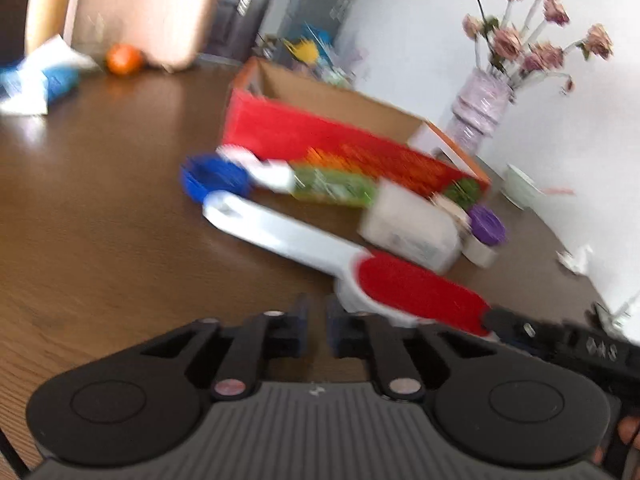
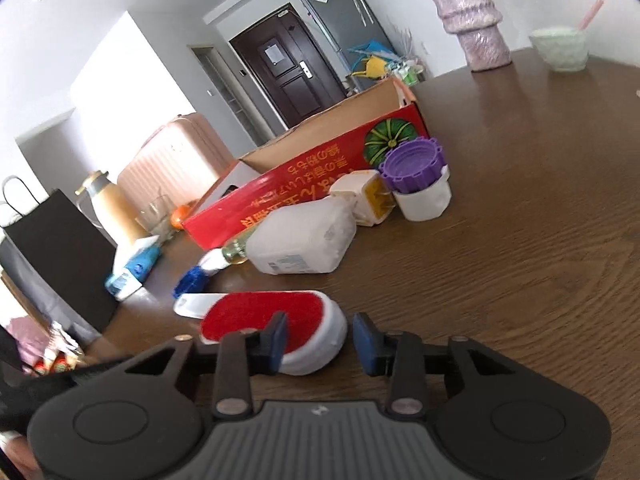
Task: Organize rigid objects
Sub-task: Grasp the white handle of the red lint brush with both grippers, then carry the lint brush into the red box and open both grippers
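Left tongs, nearest the left wrist camera: jaws drawn narrow, nothing between the pads, bare table showing through the gap. The view is motion-blurred. Just ahead and right of them lies a lint brush, white handle running away to the upper left, red pad end nearest. Right tongs: jaws partly closed with an empty gap; the left pad overlaps the rounded white end of the brush in the picture, the right pad stands clear of it over the table, so no grip is shown. Whether the left pad touches the brush cannot be told. Beyond the right tongs, ahead: a translucent white plastic jug lying on its side, then a small white container with a yellow inside, then a white cup carrying a purple ribbed cap. To their left, a blue cap just beside the brush handle. Behind this row is an open red cardboard box, pumpkin print on its near side. Far right ahead: a lilac vase and a pale green bowl, well apart from the tongs.
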Demonstrator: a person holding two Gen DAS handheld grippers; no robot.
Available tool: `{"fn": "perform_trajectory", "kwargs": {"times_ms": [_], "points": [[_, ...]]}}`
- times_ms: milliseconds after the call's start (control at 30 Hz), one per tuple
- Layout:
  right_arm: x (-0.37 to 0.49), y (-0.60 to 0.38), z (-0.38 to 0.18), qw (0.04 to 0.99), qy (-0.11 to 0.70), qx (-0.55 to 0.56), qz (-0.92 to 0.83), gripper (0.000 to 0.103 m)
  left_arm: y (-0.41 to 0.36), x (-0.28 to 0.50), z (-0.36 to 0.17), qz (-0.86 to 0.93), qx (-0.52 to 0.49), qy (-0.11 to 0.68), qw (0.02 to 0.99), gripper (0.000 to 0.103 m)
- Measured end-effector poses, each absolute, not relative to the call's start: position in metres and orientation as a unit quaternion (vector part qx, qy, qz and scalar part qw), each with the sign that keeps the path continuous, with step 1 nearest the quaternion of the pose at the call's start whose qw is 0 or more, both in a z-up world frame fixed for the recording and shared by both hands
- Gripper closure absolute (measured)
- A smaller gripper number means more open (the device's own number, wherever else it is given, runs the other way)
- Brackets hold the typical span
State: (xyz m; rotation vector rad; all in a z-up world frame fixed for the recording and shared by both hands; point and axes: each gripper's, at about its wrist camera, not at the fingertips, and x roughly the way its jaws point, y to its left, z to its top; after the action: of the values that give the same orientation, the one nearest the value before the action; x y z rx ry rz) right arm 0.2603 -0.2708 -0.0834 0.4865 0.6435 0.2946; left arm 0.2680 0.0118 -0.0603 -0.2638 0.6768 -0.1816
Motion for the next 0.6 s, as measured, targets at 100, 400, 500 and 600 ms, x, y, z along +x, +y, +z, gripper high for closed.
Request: {"fn": "perform_trajectory", "kwargs": {"times_ms": [100,400,500,600], "points": [[0.260,-0.274,-0.086,0.917,0.303,0.224,0.129,0.055,0.029,0.270,-0.049,-0.040,-0.121,0.303,0.945,0.042],[0.264,-0.260,-0.078,0.929,0.298,0.178,0.130,0.049,0.045,0.298,-0.054,-0.025,-0.113,0.322,0.940,0.050],[0.272,-0.267,-0.081,0.923,0.301,0.202,0.128,0.049,0.051,0.297,-0.064,-0.012,-0.133,0.323,0.937,0.059],[0.278,-0.270,-0.085,0.918,0.305,0.213,0.134,0.050,0.065,0.298,-0.068,-0.015,-0.168,0.322,0.932,0.079]]}}
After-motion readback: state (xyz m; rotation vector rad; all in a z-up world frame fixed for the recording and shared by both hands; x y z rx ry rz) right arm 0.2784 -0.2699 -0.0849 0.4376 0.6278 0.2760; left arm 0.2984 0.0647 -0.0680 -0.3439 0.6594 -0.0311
